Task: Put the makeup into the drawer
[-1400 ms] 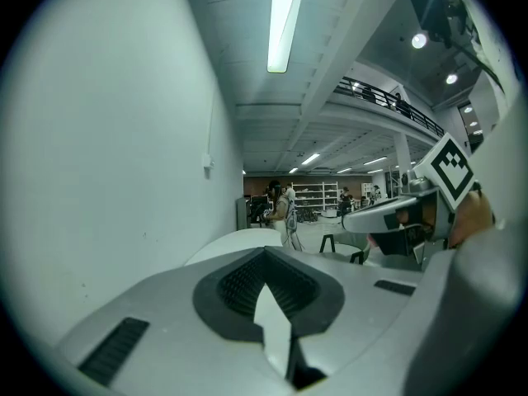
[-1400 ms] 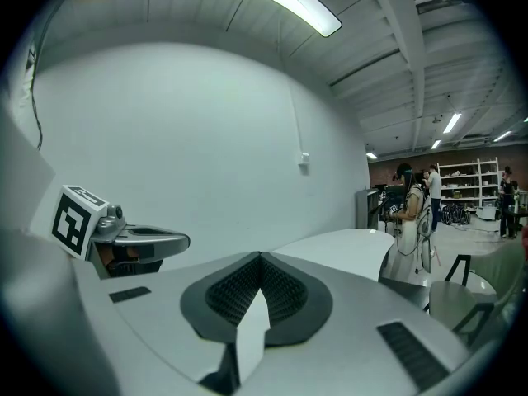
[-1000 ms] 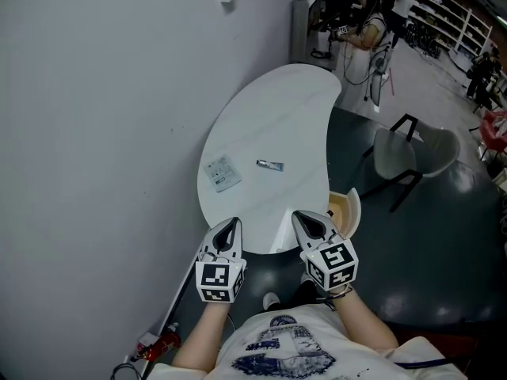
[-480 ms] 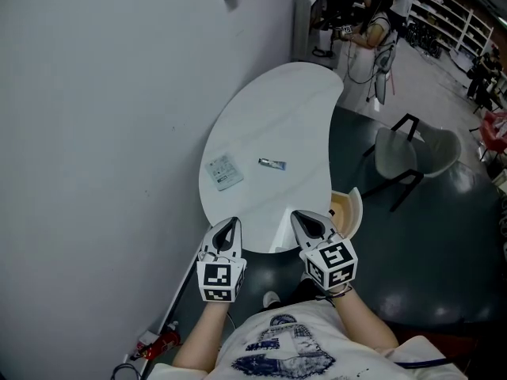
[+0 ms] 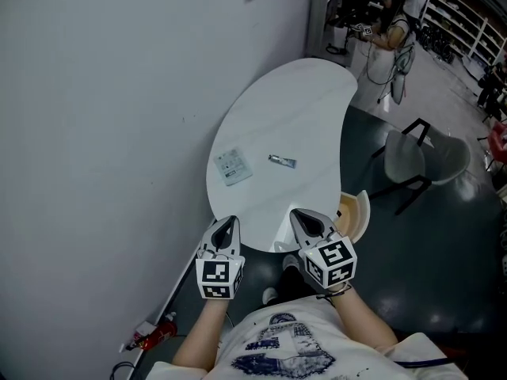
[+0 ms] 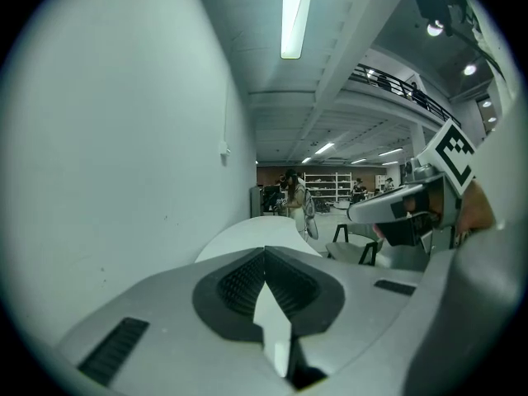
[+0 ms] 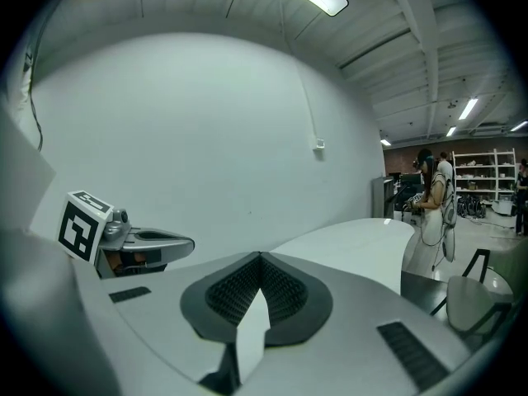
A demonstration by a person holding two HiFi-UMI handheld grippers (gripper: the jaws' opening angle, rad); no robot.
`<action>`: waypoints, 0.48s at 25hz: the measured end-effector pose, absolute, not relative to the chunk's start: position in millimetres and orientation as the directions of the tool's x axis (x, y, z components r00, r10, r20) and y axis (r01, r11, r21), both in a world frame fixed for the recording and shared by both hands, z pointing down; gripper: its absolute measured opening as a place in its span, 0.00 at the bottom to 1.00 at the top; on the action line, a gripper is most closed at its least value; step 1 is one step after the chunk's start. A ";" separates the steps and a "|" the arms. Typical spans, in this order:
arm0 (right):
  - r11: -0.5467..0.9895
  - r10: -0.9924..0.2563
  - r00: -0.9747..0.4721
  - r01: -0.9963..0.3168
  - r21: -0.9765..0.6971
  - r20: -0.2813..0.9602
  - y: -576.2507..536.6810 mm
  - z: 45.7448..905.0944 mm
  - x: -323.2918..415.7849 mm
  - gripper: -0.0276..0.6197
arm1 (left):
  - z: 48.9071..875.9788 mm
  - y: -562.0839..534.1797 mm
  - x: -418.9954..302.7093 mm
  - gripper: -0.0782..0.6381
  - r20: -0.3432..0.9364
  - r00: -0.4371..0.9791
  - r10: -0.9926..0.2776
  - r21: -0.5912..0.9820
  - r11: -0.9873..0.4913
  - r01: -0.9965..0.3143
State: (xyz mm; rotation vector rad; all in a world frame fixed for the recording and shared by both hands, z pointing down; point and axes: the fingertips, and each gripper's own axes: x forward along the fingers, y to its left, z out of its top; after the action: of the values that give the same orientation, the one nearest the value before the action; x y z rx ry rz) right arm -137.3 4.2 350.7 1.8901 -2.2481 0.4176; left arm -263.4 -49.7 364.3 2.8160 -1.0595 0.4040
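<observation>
- I see both grippers held side by side at the near edge of the white curved counter (image 5: 295, 105), which stands against a grey wall (image 5: 103, 133).
- The left gripper (image 5: 228, 226) has its jaws pressed together. Its own view shows the ribbed pads meeting along 1 line with nothing between them.
- The right gripper (image 5: 306, 221) is likewise closed and empty, its pads meeting in its own view.
- Neither gripper touches anything on the counter. Both point out over it, tilted slightly down.
- The makeup tube (image 5: 281, 161), small and slim, lies flat near the middle of the counter, well ahead of both grippers.
- A flat pale packet (image 5: 232, 165) lies to the left of the tube, nearer the wall. The 2 items are apart and not touching.
- A white panel (image 5: 279, 234) juts out under the counter's near edge, between the 2 grippers. I cannot tell whether it is the drawer.
- Just right of the right gripper stands a tan rounded seat (image 5: 354, 214). A grey chair (image 5: 420, 158) with dark legs stands further right on the dark floor.
- A person (image 5: 398, 30) stands past the far end of the counter, with shelving behind.
- A small red object (image 5: 155, 334) lies on the floor by the wall, to my left.
</observation>
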 end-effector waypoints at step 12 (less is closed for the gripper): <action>0.251 -0.895 -0.276 -0.961 -0.115 0.349 -57.2 368.0 -125.6 0.07 | 394.0 -98.3 -262.8 0.16 0.349 0.629 -0.695 0.064 -0.652 -0.756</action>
State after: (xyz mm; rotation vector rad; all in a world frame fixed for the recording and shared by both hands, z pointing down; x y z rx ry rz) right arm -125.6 -57.2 368.0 1.7440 -2.3082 0.4533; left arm -262.8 -98.3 394.0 2.6468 -1.1942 0.4373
